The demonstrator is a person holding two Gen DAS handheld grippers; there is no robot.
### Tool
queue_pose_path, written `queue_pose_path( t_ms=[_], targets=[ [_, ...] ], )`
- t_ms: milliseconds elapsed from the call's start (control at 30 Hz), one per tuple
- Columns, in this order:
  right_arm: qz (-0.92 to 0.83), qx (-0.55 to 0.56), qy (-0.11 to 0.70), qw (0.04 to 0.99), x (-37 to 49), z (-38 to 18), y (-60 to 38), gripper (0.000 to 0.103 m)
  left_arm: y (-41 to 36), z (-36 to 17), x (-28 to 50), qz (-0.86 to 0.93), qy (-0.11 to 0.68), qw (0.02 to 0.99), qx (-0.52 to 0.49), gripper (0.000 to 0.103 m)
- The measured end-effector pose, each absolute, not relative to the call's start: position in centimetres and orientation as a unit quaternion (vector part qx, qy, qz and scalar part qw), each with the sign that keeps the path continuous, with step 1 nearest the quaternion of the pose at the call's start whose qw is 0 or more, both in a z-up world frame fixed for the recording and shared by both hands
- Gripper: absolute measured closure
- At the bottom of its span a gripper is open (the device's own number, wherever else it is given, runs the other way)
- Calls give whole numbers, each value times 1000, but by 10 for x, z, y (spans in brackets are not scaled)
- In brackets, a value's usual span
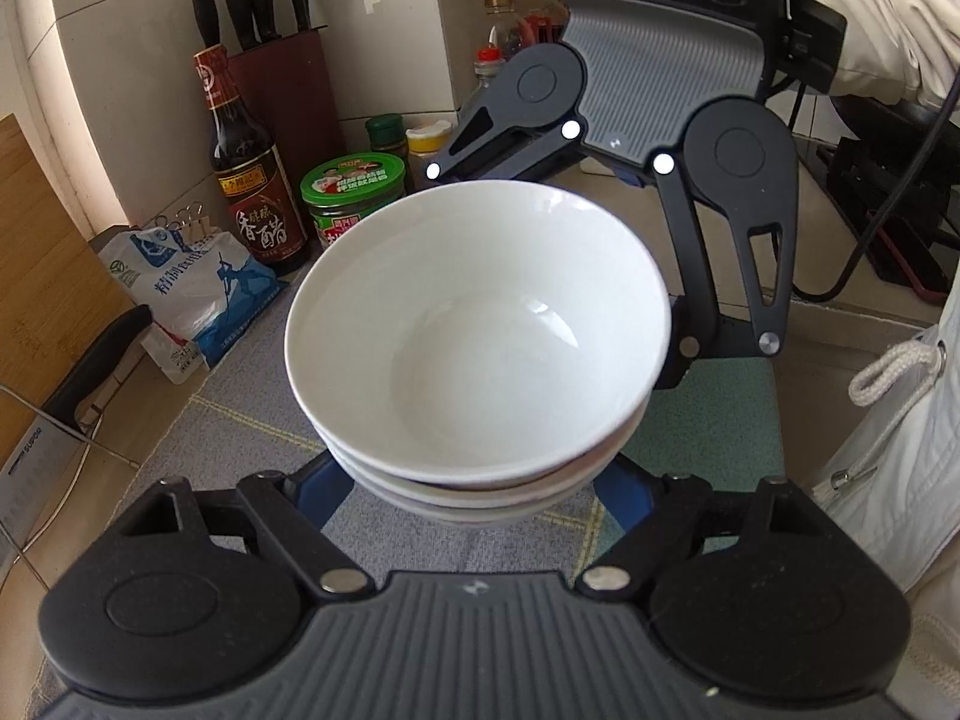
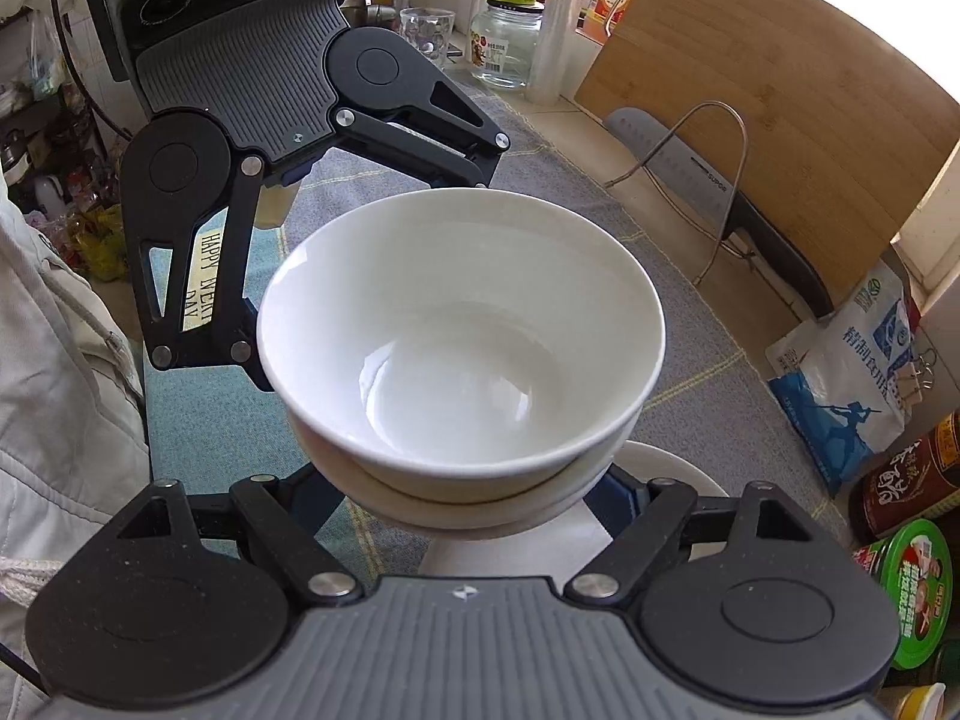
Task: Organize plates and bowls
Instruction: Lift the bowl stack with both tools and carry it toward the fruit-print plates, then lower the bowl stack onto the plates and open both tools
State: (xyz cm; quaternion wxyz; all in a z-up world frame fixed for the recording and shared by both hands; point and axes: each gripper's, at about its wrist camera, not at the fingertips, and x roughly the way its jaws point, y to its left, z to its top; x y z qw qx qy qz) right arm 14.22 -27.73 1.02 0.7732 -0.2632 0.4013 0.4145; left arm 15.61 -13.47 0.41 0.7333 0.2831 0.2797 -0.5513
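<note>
A stack of white bowls is clasped from opposite sides by the widely spread left gripper and right gripper, above the grey placemat, near a white plate.

Pale tiled wall behind a desk covered by a grey checked cloth; bright daylight falls from one side.

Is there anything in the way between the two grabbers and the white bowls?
No, nothing visible. The left gripper and right gripper straddle the stack of white bowls from opposite sides.
</note>
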Motion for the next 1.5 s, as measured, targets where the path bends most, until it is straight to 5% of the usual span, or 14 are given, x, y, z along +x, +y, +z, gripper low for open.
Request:
queue_pose_path(
  t_ms=[1300,1500],
  targets=[
    [338,-212,442,804,149,-17,-372,15,-226,-35,187,-582,288,707,280,16],
    [321,-202,440,814,147,-14,-369,0,-219,-33,179,-568,263,727,284,9]
  ],
)
